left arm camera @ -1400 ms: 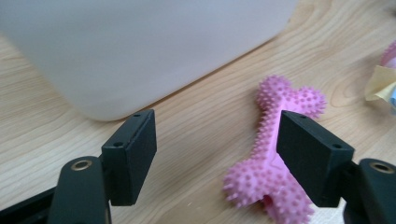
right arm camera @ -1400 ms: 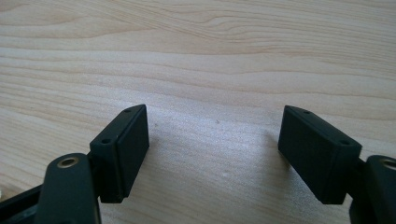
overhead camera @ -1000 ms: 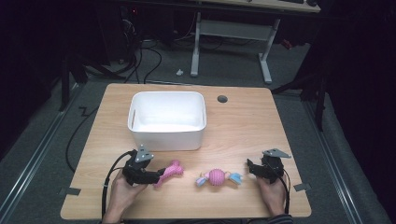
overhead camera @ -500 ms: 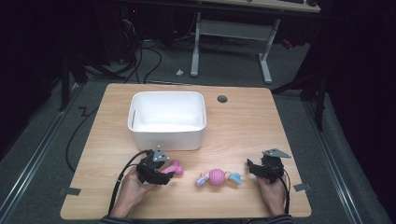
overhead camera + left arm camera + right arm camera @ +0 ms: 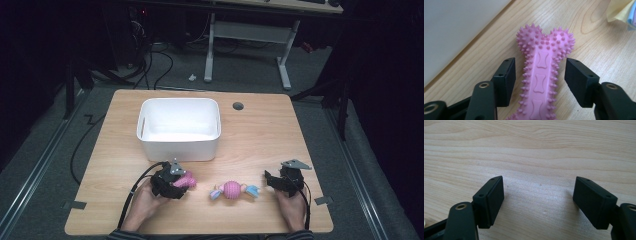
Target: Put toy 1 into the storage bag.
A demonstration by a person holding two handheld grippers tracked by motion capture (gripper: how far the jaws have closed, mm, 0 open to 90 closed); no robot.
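Left gripper view puts the pink spiked bone toy [image 5: 541, 75] right between my jaws: its shaft runs from six o'clock up to twelve o'clock, straight along the line the left gripper [image 5: 540, 75] points, with the knobbed end just past the pads at twelve. My jaws have just been closing around that shaft; a thin strip of wood grain shows on each side of the spikes, so the pads stand apart from the toy and are not yet pinching it. That is the relation my next move turns on, as I judge it: the bone's long axis lies lengthwise down the gap, so the pads would meet its two long flanks squarely. From the high view, my left gripper [image 5: 172, 182] sits at about seven o'clock on the wooden table [image 5: 260, 130], with the bone toy [image 5: 184, 180] poking out toward three o'clock. Next out, the pink ball rope toy [image 5: 232, 190] lies between my two hands, nearer the middle. My right gripper [image 5: 282, 181] rests at five o'clock, jaws spread over bare wood and holding nothing, well apart from the bone. Farthest, the white plastic bin [image 5: 179, 127] stands at twelve o'clock from my left hand.
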